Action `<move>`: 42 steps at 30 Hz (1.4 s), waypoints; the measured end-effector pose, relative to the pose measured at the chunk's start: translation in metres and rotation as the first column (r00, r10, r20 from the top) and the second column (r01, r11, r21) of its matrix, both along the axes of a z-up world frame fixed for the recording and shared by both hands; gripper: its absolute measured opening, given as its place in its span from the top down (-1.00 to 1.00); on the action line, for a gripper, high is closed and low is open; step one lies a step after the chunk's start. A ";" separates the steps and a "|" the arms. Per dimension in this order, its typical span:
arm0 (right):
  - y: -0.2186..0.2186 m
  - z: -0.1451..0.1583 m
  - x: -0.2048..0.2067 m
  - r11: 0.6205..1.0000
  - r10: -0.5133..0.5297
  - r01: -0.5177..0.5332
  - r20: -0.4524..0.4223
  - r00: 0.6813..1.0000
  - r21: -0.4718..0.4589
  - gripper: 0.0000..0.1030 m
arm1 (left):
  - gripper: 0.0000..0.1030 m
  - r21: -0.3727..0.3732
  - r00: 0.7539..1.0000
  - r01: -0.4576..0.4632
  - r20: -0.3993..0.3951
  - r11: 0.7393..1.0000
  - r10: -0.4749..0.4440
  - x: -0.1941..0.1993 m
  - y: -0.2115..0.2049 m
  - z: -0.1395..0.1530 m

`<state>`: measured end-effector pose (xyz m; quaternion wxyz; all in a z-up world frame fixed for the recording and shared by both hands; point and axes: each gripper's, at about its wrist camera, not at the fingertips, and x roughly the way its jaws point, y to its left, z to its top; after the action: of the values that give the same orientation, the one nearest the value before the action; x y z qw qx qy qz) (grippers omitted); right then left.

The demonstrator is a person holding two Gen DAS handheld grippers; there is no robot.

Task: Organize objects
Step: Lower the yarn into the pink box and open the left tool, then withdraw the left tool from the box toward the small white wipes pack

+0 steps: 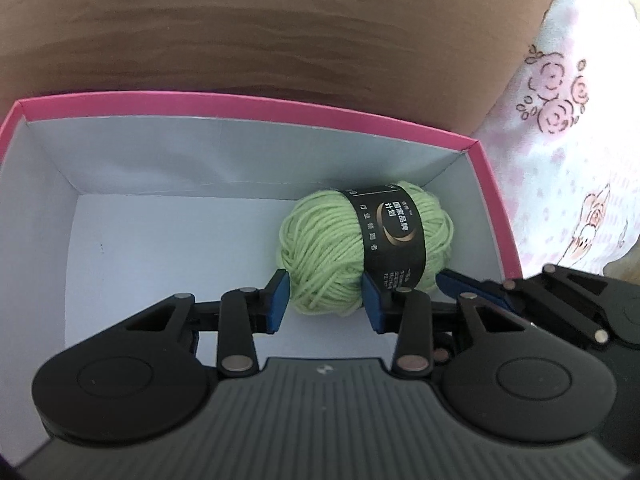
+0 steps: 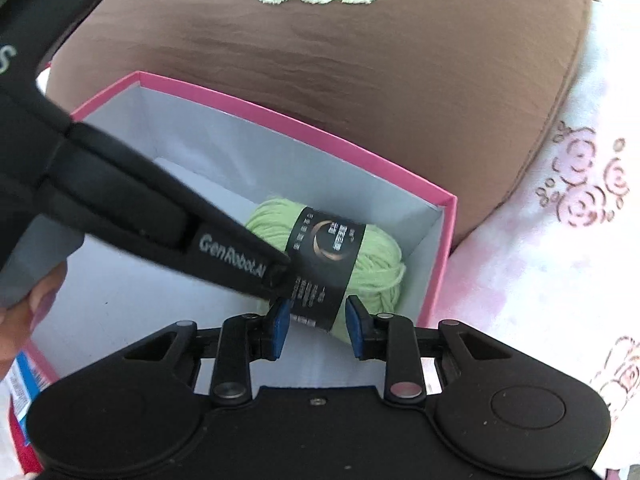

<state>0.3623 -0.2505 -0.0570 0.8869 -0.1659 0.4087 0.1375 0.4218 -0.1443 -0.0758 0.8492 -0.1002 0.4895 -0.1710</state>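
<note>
A light green yarn ball [image 1: 360, 246] with a black label band lies in the right end of a pink box [image 1: 240, 108] with a white inside. My left gripper [image 1: 325, 304] is open inside the box, its blue pads [image 1: 278, 300] on either side of the ball's near end. My right gripper [image 2: 318, 326] is open too, just at the ball's [image 2: 376, 268] near edge, not closed on it. The left gripper's black body [image 2: 160, 208] crosses the right wrist view from the left. The box rim also shows there [image 2: 320, 128].
A brown cushion [image 2: 360, 60] with white embroidery lies behind the box. A white sheet with pink roses [image 1: 568, 120] lies to the right. A thumb [image 2: 40, 300] and a red and blue package [image 2: 20, 400] show at the left edge.
</note>
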 end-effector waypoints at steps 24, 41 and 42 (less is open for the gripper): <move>-0.016 0.073 -0.047 0.992 0.003 -0.002 -0.014 1.000 0.129 0.18 | -0.07 0.140 0.996 0.047 0.074 0.989 -0.057 -0.074 0.031 0.075; -0.012 0.140 -0.150 0.984 0.043 -0.050 0.043 0.998 0.171 -0.01 | -0.27 0.176 0.986 0.121 0.089 0.977 -0.138 -0.176 0.061 0.151; -0.012 0.142 -0.154 0.983 0.041 -0.048 0.046 0.998 0.177 -0.03 | -0.27 0.180 0.986 0.125 0.087 0.976 -0.142 -0.180 0.063 0.153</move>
<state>0.2086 -0.2623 0.0851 0.9032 -0.0981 0.3722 0.1898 0.2415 -0.0813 0.0775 0.8646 0.0160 0.4653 -0.1891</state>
